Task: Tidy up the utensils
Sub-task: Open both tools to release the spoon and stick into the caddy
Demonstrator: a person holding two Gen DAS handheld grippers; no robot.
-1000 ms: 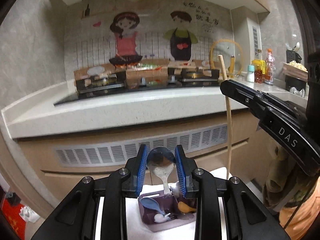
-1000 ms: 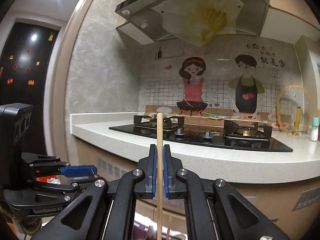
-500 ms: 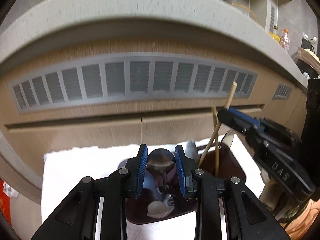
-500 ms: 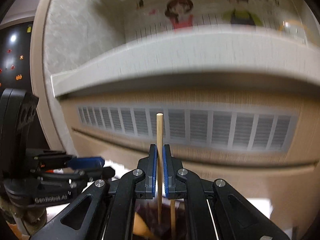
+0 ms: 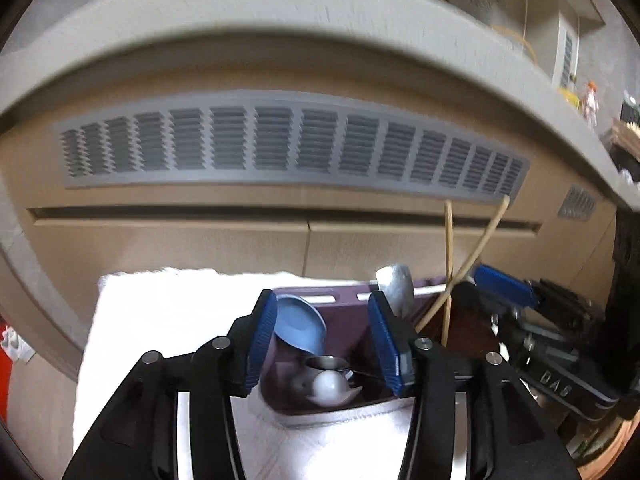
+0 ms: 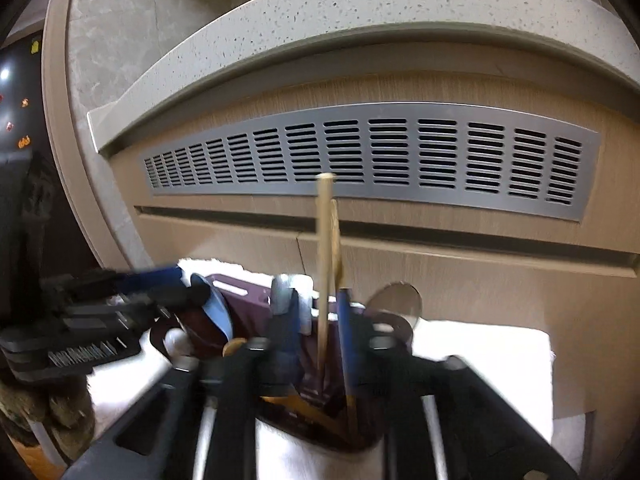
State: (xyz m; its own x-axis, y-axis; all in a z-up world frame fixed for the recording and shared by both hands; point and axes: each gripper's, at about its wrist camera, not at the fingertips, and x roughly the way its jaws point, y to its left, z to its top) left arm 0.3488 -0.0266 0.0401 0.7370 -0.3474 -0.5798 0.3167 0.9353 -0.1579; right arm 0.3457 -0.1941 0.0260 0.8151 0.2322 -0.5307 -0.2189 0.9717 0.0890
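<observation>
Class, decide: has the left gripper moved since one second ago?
Yes. The left gripper dropped: the vent grille now sits above it, with the purple holder between its opened fingers.

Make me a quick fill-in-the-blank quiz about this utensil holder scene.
1. The holder stands on a white ____.
2. The left gripper is open and holds ____.
3. The two chopsticks stand in the holder and form a ____ shape.
4. The blue spoon lies between the left gripper's ____.

Missing: cloth; nothing; crossed; fingers

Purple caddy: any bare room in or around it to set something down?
Free: white cloth left of the purple caddy, up to the cabinet front. Crowded: blue spoon and white spoon sit in its left compartment; chopsticks cross in the right.
</observation>
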